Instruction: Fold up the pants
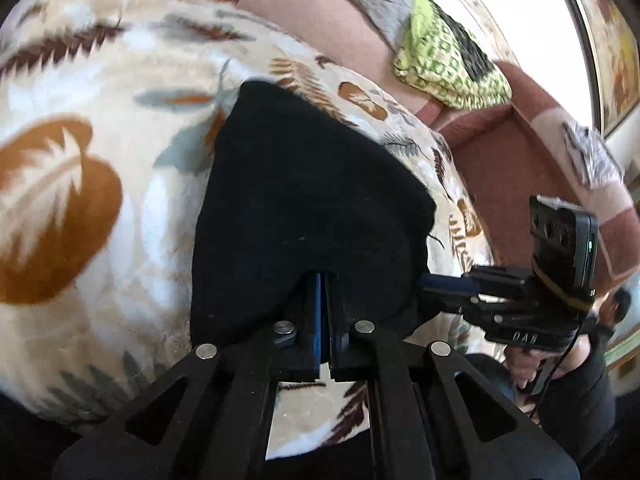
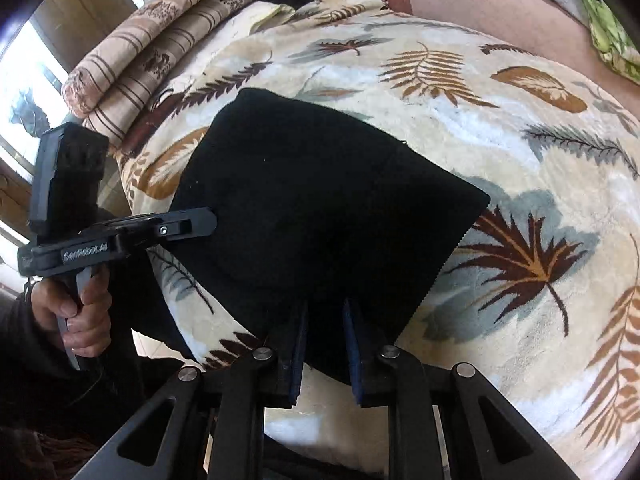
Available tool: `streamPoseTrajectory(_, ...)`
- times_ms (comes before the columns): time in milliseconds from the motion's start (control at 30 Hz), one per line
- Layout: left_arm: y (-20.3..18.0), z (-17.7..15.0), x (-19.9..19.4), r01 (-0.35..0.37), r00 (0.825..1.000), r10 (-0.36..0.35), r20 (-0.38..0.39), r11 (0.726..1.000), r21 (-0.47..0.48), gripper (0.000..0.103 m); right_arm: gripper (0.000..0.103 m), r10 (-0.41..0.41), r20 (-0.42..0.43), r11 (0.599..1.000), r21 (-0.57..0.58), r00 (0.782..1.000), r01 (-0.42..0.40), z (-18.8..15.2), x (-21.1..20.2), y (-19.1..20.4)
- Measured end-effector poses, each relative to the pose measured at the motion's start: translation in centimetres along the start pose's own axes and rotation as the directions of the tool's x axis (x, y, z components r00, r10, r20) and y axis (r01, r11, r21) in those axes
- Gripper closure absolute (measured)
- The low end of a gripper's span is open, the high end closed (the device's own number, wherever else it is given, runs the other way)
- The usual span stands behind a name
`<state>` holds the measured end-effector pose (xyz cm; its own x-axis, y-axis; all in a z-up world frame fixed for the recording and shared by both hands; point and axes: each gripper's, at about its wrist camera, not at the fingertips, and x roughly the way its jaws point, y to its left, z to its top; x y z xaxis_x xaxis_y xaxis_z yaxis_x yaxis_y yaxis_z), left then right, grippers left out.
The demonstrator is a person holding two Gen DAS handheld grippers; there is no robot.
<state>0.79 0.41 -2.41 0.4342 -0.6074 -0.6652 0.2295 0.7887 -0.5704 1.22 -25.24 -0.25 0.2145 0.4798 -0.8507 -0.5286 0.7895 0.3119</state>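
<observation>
Pants [image 1: 304, 208] lie folded into a compact black bundle on the leaf-print blanket [image 1: 60, 184], near edge at six o'clock pinched in my left claw [image 1: 322, 280] and my right claw [image 2: 325, 312], so probably only a final fold or smoothing remains.

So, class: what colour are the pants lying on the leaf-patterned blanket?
Plain black pants, with no visible pattern; the right wrist view shows them best.

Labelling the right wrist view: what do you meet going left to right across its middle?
Left gripper → black pants → leaf-print blanket.
</observation>
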Motion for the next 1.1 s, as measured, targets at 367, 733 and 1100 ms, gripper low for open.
streamPoseTrajectory(367, 0.4, 10.0, 3.9, -0.138, 0.979, 0.161, -0.123, 0.974, 0.178, 0.049, 0.086, -0.133, 0.123, 0.983, 0.143, 0.983, 0.115, 5.1, 0.1, -2.0)
streamPoseTrajectory(733, 3.3, 9.6, 2.0, -0.093, 0.995, 0.094, -0.035, 0.995, 0.038, 0.044, 0.083, -0.087, 0.157, 0.958, 0.285, 0.984, 0.039, 4.3, 0.6, -4.4)
streamPoseTrajectory(1100, 7.1, 6.6, 1.9, 0.049, 0.98, -0.103, -0.168, 0.953, -0.3, 0.031, 0.041, 0.323, 0.121, 0.729, 0.601, 0.939, -0.328, -1.2, 2.3, -8.8)
